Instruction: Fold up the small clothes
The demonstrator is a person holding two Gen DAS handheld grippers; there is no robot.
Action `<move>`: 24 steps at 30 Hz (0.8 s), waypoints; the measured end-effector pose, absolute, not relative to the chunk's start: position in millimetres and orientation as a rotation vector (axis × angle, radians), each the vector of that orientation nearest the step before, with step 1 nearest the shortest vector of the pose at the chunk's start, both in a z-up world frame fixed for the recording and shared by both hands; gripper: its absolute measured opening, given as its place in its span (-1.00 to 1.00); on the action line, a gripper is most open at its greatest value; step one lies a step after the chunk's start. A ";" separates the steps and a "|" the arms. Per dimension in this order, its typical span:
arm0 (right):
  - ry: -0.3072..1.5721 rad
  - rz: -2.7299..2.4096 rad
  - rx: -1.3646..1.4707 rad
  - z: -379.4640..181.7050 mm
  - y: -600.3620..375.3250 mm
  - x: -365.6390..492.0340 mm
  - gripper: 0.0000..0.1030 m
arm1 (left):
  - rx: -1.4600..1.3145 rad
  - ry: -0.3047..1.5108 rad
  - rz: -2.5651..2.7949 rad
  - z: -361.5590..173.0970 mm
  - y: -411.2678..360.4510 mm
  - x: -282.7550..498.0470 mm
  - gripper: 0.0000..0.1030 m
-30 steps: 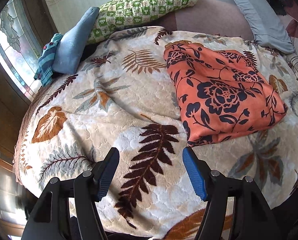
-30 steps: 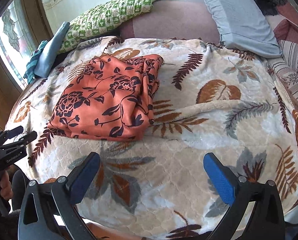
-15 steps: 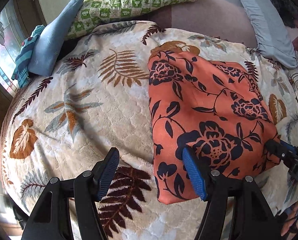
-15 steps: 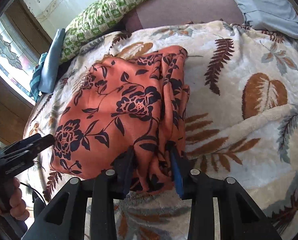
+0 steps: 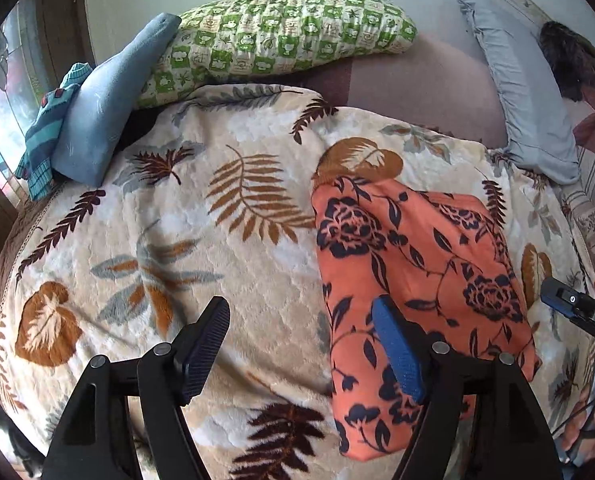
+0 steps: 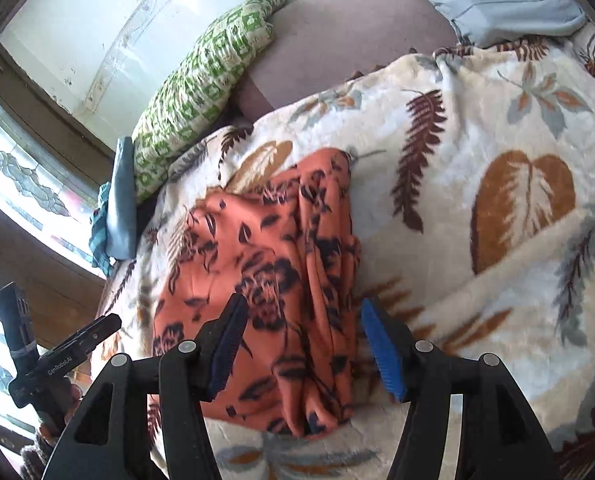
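**Folded orange garment on a bed, both grippers spread above it**

Partly blurred, the right wrist view smears the print of the orange floral garment (image 6: 265, 280), so its folds on the right side are hard to read. Its near edge is partly hidden behind the right gripper (image 6: 301, 350), and in the left wrist view its near right corner is covered by the left gripper (image 5: 301, 352). Only a dark tip of the right gripper shows at the right edge of the left wrist view, with a few fingers of the person's hand (image 5: 589, 428) below it, cut off by the frame.

The garment lies folded into a rough rectangle on a cream leaf-print blanket (image 5: 177, 248) that covers the bed. Wide bare blanket stretches to the left of the garment and, in the right wrist view, to its right. At the far edge sit a green checked pillow (image 5: 281, 36), a blue folded cloth (image 5: 105, 104) and a grey pillow (image 5: 525, 100), all well apart from the garment.

The left gripper's jaws are spread; its right finger hangs over the garment's left half, its left finger over bare blanket. The right gripper's jaws are also spread, straddling the garment's near right portion, pinching nothing.
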State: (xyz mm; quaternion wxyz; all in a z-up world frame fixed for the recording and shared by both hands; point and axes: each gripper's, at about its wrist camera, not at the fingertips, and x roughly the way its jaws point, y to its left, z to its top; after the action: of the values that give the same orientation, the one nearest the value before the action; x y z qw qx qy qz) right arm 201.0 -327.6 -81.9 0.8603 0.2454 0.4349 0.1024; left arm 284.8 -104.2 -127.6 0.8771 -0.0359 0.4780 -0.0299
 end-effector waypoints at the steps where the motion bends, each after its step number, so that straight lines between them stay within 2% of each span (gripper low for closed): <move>1: 0.914 0.214 0.508 -80.9 -324.0 214.4 0.19 | -0.068 1.015 -0.038 -130.8 -105.0 300.4 0.43; 11: 1.058 0.157 0.375 -123.8 -294.2 304.4 0.14 | -0.137 1.202 0.030 -196.3 -119.4 400.7 0.40; 12: 1.081 0.160 0.342 -128.6 -289.8 307.9 0.07 | -0.145 1.209 0.035 -201.3 -119.6 404.4 0.40; 13: 1.089 0.179 0.324 -130.2 -286.7 309.9 -0.34 | -0.153 1.215 0.039 -204.2 -119.9 406.7 0.40; 14: 1.079 0.199 0.321 -126.9 -285.8 308.1 -0.49 | -0.166 1.217 0.035 -203.9 -119.6 406.2 0.35; 16: 1.005 0.231 0.350 -109.6 -291.6 298.8 -0.56 | -0.209 1.186 0.008 -196.9 -115.6 402.0 0.33; 19: 0.952 0.211 0.369 -100.6 -303.1 295.8 -0.56 | -0.216 1.130 0.027 -192.8 -116.9 397.9 0.36; 22: 1.036 0.138 0.293 -130.3 -302.8 307.7 -0.55 | -0.108 1.155 0.073 -212.8 -133.7 403.3 0.36; 23: 1.075 0.124 0.284 -142.2 -303.4 311.1 -0.50 | -0.064 1.169 0.091 -221.7 -140.8 404.4 0.40; 24: 1.076 0.109 0.295 -144.2 -306.5 310.4 -0.27 | -0.036 1.182 0.098 -227.8 -143.4 405.6 0.40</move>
State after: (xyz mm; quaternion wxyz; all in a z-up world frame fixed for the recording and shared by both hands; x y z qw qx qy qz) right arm 310.4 -306.5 -144.2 0.8470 0.1400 0.5102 0.0517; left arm 405.6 -143.4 -227.8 0.8290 -0.0169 0.5571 0.0462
